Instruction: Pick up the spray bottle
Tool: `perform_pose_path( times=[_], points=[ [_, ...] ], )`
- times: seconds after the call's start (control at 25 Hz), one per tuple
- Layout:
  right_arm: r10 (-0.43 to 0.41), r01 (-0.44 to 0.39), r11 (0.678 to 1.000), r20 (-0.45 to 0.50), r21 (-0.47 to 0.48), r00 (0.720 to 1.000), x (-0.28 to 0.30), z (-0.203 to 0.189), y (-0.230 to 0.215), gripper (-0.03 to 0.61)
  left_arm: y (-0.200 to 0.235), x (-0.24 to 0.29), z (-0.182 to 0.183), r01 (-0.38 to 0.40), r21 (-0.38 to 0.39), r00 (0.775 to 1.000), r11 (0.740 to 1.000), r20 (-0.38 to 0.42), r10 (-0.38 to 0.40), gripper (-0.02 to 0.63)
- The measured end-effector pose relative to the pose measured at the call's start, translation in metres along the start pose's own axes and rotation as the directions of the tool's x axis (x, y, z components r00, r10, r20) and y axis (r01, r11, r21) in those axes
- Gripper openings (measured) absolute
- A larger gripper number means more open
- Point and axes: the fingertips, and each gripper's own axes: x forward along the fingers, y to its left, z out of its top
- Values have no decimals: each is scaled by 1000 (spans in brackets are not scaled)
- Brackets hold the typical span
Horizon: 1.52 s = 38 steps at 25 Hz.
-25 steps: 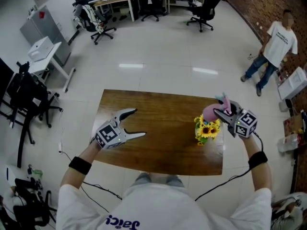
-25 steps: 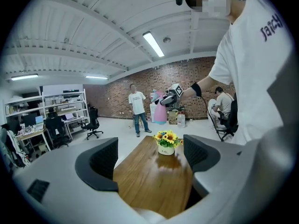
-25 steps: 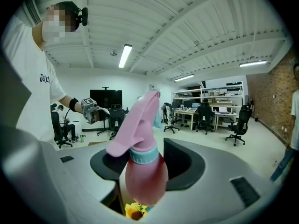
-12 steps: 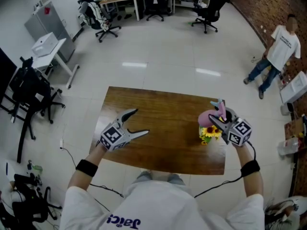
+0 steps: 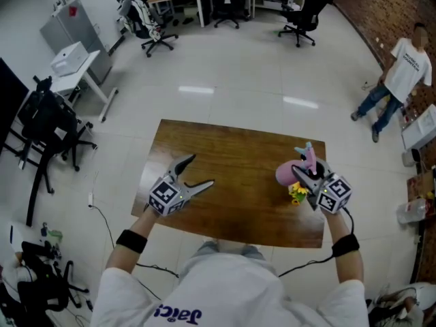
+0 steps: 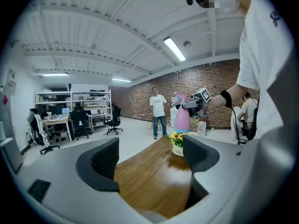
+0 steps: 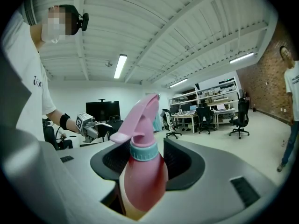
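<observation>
My right gripper (image 5: 304,174) is shut on the pink spray bottle (image 5: 291,172), over the right side of the brown wooden table (image 5: 231,152). In the right gripper view the bottle (image 7: 142,171) stands upright between the dark pads (image 7: 180,160), which grip its upper body below the teal collar. From the left gripper view, the bottle (image 6: 181,118) rises just behind a small pot of sunflowers (image 6: 177,143), which hides its base. The left gripper (image 5: 201,171) hovers open over the table's left half, with only the bare tabletop showing between its pads (image 6: 100,164).
The sunflower pot (image 5: 298,193) sits on the table right beside the held bottle. A person (image 5: 405,70) stands on the floor at the far right. Office chairs (image 5: 303,9) and desks line the back, and a black chair (image 5: 48,131) stands to the left.
My right gripper has carried the bottle a little to the left and toward me, so it now overlaps the flower pot. The left gripper has shifted slightly and rolled.
</observation>
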Motion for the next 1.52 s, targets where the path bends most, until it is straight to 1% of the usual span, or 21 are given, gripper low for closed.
perform_pose_path(
  times=[0.12,0.24,0.36,0.44,0.56,0.72,0.92,1.08,1.2,1.28,1.36,1.52],
  points=[
    [-28,28,999,19,16,999,6,-3,5,229,8,-7,1,-45,-30,999,999,24,46,437],
    [-47,44,998,68,37,997,9,-1,10,227,10,-10,4,-67,-65,996,996,58,71,437],
    [-75,72,997,101,37,992,8,1,13,227,8,-9,6,-87,-80,993,993,78,93,437],
    [-97,94,995,110,35,989,9,1,16,227,9,-10,7,-109,-88,989,990,87,117,437],
    [-140,135,990,118,46,983,9,0,15,227,14,-9,4,-162,-92,982,982,79,170,437],
    [-204,201,979,94,39,975,11,-8,14,227,20,-12,3,-220,-95,970,971,82,228,437],
    [-272,270,962,54,38,961,12,-19,25,227,25,-19,2,-273,-88,956,958,89,280,439],
    [-307,304,951,56,52,950,9,-27,31,226,30,-26,1,-332,-92,934,939,107,340,437],
    [-335,331,942,63,62,940,7,-29,38,227,25,-30,2,-367,-83,918,926,124,376,437],
    [-350,347,936,63,59,934,6,-33,41,227,18,-29,2,-380,-74,911,922,140,387,437],
    [-360,357,933,68,51,931,5,-37,42,225,10,-26,1,-392,-88,906,916,138,401,437],
    [-393,391,920,108,42,913,-4,-37,46,225,3,-22,-1,-400,-89,900,912,151,410,439]
  ],
)
